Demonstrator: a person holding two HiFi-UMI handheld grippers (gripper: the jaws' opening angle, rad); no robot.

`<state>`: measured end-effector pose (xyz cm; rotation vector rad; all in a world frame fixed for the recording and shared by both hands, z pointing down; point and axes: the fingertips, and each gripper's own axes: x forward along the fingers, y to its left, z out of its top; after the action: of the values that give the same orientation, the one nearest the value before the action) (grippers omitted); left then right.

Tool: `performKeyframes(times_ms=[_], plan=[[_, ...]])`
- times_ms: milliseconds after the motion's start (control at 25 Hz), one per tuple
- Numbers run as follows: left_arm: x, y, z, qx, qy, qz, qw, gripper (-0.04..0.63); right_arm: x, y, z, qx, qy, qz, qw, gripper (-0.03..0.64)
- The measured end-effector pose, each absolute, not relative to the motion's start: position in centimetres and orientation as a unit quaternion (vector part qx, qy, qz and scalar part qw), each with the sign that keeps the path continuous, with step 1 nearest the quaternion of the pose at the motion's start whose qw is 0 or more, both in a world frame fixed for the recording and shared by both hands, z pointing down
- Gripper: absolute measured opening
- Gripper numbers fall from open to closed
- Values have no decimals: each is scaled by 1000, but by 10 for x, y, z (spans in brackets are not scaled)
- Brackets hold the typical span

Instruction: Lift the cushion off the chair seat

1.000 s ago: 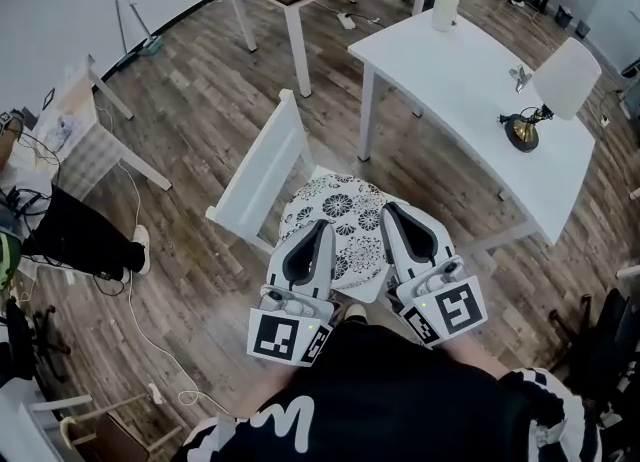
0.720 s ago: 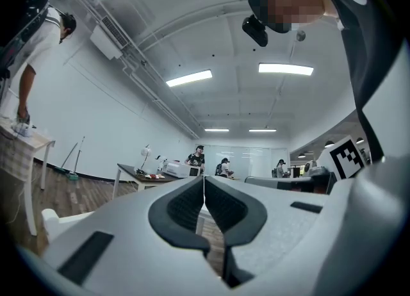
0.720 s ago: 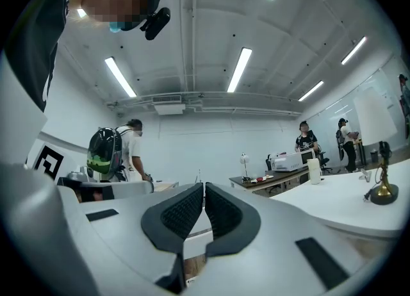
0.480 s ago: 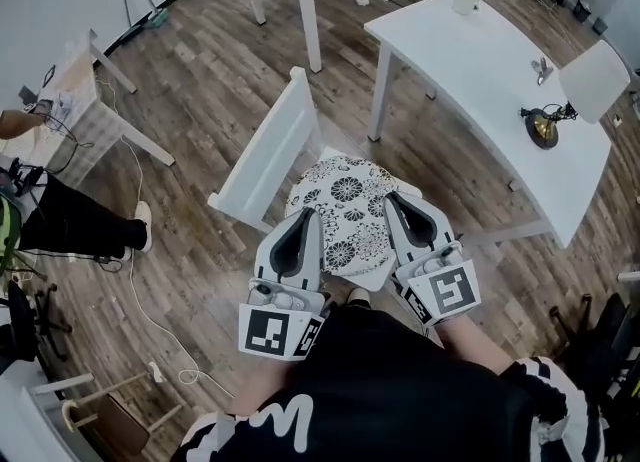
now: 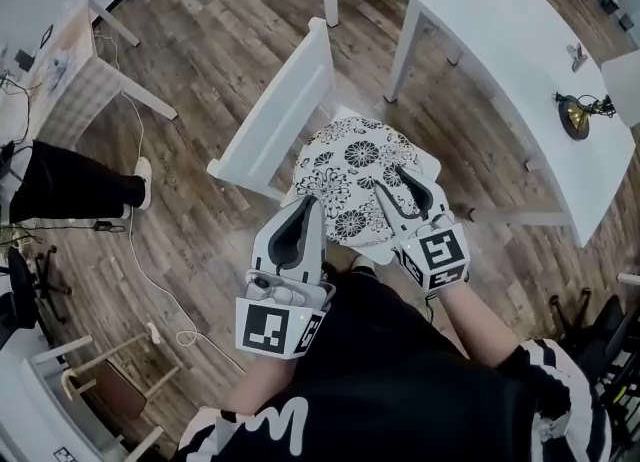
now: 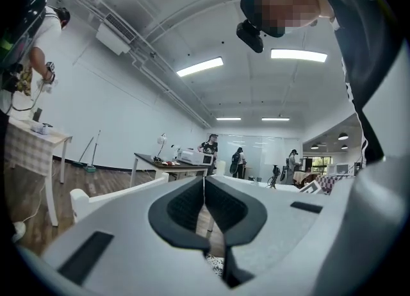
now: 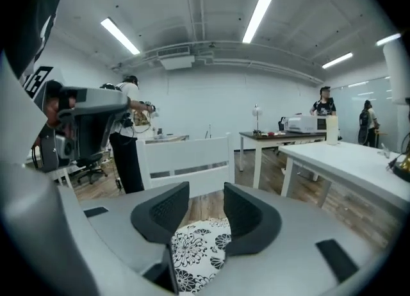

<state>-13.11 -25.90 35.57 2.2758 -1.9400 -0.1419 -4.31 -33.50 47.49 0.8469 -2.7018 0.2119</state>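
my right gripper (image 5: 397, 182): jaws have just been opening, wide now over the near edge of the floral cushion (image 5: 350, 165) so I can bite it, nothing pinched yet | left gripper (image 5: 303, 212): shut tight, empty | cushion: flat on the white chair (image 5: 275, 125) seat

No legible txt, labels or nos. anywhere

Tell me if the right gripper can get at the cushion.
Probably yes: the right gripper, jaws just opening with nothing between them, hangs over the cushion, its way clear.
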Motion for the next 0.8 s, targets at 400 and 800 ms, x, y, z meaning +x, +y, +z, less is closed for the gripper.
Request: performKeyframes(times_ms=[400,800], plan=[[-139,-246,389,743,-662,-30,96,7,-52,-345,581,264,-925,124,245,173],[-140,-236,411,737,-666,-26,114,7,-71,-346,648,252,-912,138,294,173]])
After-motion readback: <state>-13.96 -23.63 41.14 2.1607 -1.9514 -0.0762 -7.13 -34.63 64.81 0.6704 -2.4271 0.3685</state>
